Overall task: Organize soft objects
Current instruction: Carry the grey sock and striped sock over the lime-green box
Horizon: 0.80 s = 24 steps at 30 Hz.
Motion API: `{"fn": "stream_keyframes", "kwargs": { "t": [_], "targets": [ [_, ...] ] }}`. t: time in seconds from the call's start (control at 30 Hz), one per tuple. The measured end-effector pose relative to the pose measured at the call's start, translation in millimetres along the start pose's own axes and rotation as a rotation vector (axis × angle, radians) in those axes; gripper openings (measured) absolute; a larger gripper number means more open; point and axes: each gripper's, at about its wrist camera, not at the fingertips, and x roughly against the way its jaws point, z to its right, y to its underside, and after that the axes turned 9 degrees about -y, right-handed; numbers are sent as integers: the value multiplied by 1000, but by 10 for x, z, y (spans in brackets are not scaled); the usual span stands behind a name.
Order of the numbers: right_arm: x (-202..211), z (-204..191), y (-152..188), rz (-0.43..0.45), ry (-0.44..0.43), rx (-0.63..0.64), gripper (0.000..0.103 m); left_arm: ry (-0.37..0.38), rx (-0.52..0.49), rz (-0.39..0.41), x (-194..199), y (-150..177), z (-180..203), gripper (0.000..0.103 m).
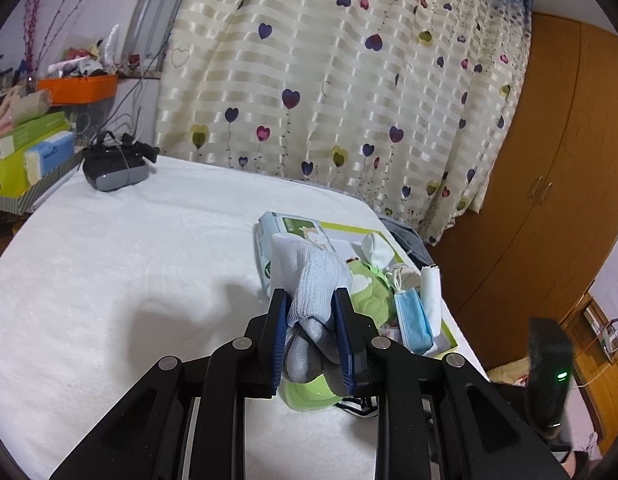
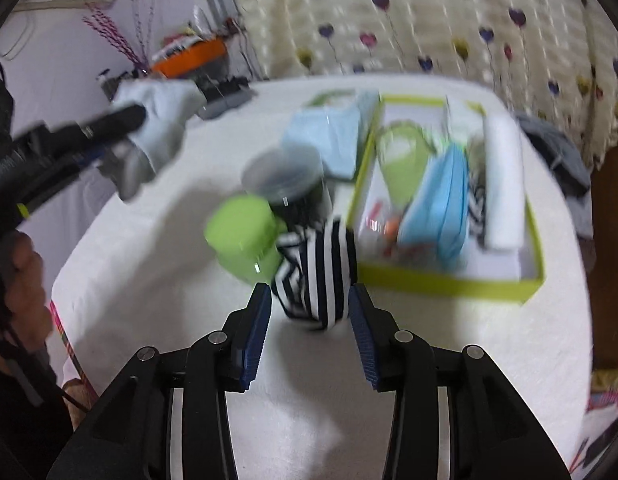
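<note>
One striped sock [image 2: 315,276], right view only.

My left gripper [image 1: 312,312] has blue pads on black arms and grips a pale grey-blue knitted glove [image 1: 309,280]. My right gripper [image 2: 309,304], same colours, flanks a black-and-white striped cloth bundle [image 2: 315,280]. The shallow cardboard box [image 2: 449,282] has a lime-green rim; the fleece cover [image 1: 129,260] is white.
</note>
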Motion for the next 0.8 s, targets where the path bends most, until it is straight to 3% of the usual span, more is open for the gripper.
{"fn": "stream_keyframes", "kwargs": {
  "t": [0.07,0.27,0.33,0.53,0.8],
  "targets": [
    [-77,64,11,-17,19,-35,42,-1,0,2,1,-2,7,22],
    [-300,158,-35,-32,-33,-99,40,-3,5,-1,-20,12,-26,22],
    [-318,98,-21,-33,-37,-77,5,-7,11,-4,-36,39,-70,22],
    [-60,-106,-66,36,-25,-3,5,-2,45,-5,-41,110,-214,22],
    [359,-483,-384,158,-18,102,5,27,82,1,20,184,-352,22]
  ]
}}
